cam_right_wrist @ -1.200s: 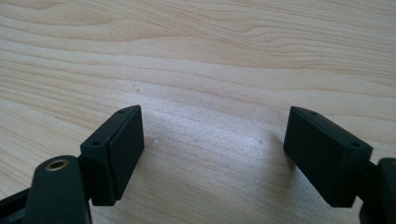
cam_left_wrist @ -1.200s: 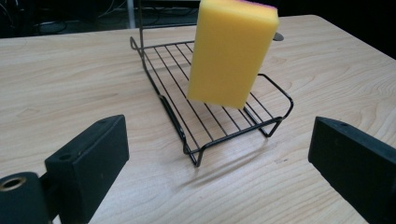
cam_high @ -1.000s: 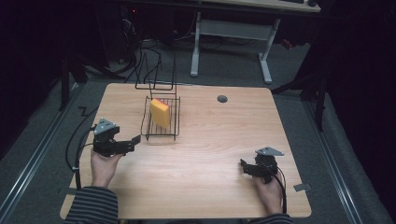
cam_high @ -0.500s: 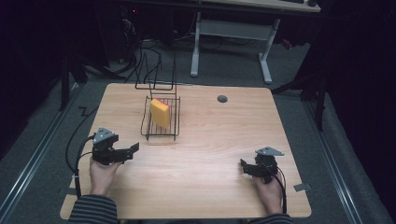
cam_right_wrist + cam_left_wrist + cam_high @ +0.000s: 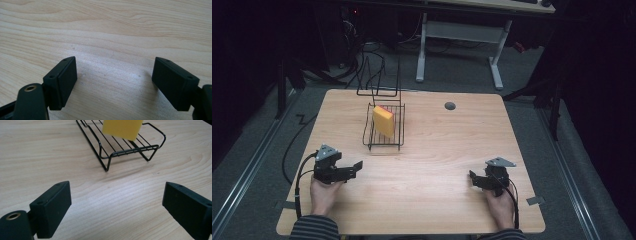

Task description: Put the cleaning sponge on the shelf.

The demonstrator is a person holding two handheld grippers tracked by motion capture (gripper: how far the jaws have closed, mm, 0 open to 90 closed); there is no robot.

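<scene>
A black wire rack (image 5: 384,131) stands on the wooden table (image 5: 437,150), left of centre. A yellow sponge (image 5: 383,121) with a red edge leans upright in it; its lower part (image 5: 122,128) and the rack's near end (image 5: 125,150) show in the left gripper view. My left gripper (image 5: 354,167) rests near the front left, held by a hand, open and empty, short of the rack. My right gripper (image 5: 473,179) sits at the front right, open with bare wood between its jaws (image 5: 113,82).
A round grommet hole (image 5: 450,105) lies at the table's back right. A second empty wire frame (image 5: 379,80) stands at the table's far edge behind the rack. Beyond are desk legs and cables on a dark floor. Tape pieces mark the floor by the table's front corners.
My left gripper has drawn back toward the front edge, away from the rack. The right gripper has stayed in place.
</scene>
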